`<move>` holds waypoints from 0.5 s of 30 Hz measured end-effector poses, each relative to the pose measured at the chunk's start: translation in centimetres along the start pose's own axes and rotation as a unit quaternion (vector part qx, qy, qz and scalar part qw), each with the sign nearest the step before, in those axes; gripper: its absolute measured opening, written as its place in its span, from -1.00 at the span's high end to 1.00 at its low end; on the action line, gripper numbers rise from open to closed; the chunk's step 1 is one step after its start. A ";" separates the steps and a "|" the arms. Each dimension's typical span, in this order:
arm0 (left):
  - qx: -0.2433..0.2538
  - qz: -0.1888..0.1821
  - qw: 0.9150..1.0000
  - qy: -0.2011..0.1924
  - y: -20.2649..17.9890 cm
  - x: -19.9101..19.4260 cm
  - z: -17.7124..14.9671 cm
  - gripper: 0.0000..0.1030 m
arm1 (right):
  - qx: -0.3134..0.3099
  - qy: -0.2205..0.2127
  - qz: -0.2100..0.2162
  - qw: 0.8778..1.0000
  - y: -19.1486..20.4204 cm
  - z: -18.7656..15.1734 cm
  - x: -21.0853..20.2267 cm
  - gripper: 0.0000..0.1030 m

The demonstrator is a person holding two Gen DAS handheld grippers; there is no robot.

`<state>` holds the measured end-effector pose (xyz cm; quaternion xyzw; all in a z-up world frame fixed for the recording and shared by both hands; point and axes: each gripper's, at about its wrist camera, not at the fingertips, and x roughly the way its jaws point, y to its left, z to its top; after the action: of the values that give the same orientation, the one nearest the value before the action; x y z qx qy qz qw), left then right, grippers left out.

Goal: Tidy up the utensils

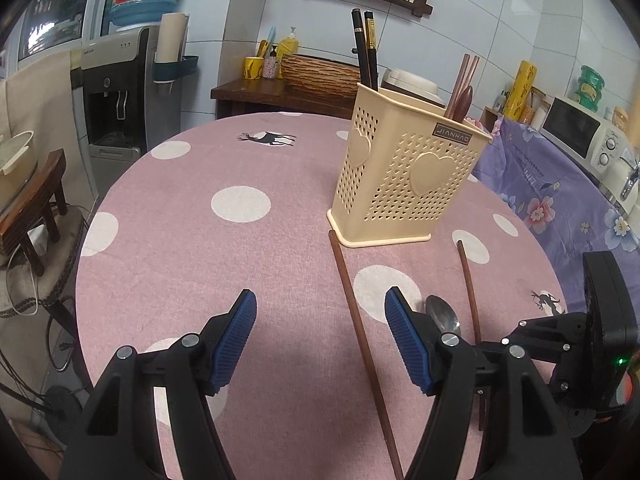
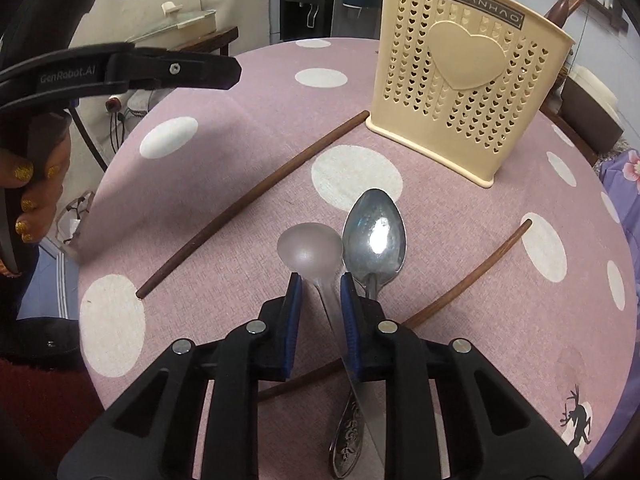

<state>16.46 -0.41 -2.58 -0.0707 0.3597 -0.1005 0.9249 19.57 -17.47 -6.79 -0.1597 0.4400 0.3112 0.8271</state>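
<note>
On the pink dotted tablecloth (image 2: 248, 120) before the cream holder (image 2: 472, 92), the right gripper (image 2: 320, 320) has its jaws narrowed around the matte spoon (image 2: 310, 250), apparently not yet clamped, the left gripper (image 1: 320, 344) gapes empty; next comes closing, lifting, dropping it in.

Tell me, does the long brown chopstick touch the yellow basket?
Touching. In the right wrist view the chopstick tip ends right against the basket base corner.
</note>
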 end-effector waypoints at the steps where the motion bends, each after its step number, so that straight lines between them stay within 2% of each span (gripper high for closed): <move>1: -0.002 -0.001 1.000 0.000 0.0 0.0 0.0 -0.29 | 0.004 0.001 0.002 1.000 -0.1 0.0 -0.1 0.78; 4: -0.005 -0.003 1.000 0.000 0.0 0.0 0.0 -0.29 | 0.013 -0.013 0.005 1.000 0.1 0.0 -0.5 0.83; 9: -0.002 -0.004 1.000 0.003 -0.4 0.2 0.0 -0.29 | 0.057 -0.064 -0.001 0.996 -0.8 0.3 -2.8 0.83; 12: 0.000 -0.004 1.000 0.007 -0.6 0.5 -0.2 -0.29 | 0.112 -0.089 -0.044 0.989 -3.0 0.0 -4.4 0.83; 15: -0.002 -0.004 1.000 0.017 -0.6 1.1 -0.5 -0.29 | 0.185 -0.081 -0.113 0.973 -6.0 -1.1 -5.1 0.83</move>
<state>16.83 -1.29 -3.48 -0.0728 0.3751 -0.1046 0.9182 20.63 -24.55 -3.23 -0.0273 0.4003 0.1408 0.9051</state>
